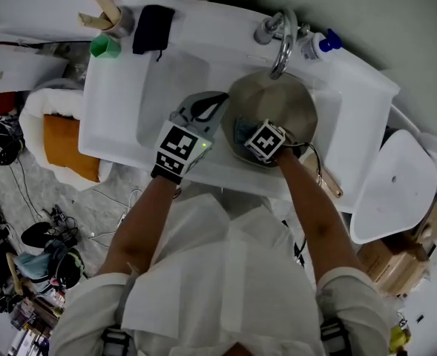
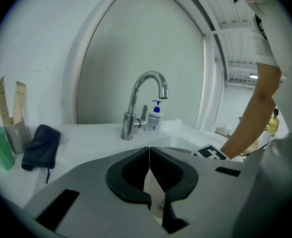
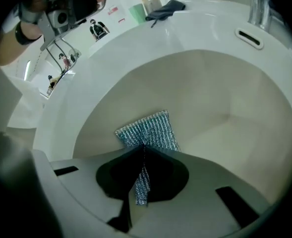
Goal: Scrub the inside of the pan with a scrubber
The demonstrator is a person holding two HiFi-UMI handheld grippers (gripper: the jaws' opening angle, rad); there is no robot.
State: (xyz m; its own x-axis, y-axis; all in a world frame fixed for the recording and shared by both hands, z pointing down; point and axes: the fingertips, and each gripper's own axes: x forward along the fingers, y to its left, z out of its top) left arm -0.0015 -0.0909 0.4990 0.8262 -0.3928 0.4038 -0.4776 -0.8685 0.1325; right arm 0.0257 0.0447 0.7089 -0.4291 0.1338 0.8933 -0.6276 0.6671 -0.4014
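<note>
The right tool (image 1: 242, 135) is down inside the pan (image 1: 285, 99), which sits in the sink basin under the faucet (image 1: 281, 44), and a blue-green scrubber (image 1: 240, 130) shows at its tip, near the pan's left side. The left tool (image 1: 219, 99) lies on the white counter (image 1: 118, 106) with its tip at the pan's left rim. On the far left of the counter are a dark cloth (image 1: 153, 28) and a green cup (image 1: 105, 47); a soap bottle (image 1: 318, 47) stands just right of the faucet.

In the left gripper view, the left tool's jaws are together, tips touching, and I can make out nothing held between them. The faucet and soap bottle stand beyond them, the cloth and cup to the left.

In the right gripper view, the right tool's jaws are clamped on the mesh scrubber, whose free end fans out against the pan's pale inner wall.
</note>
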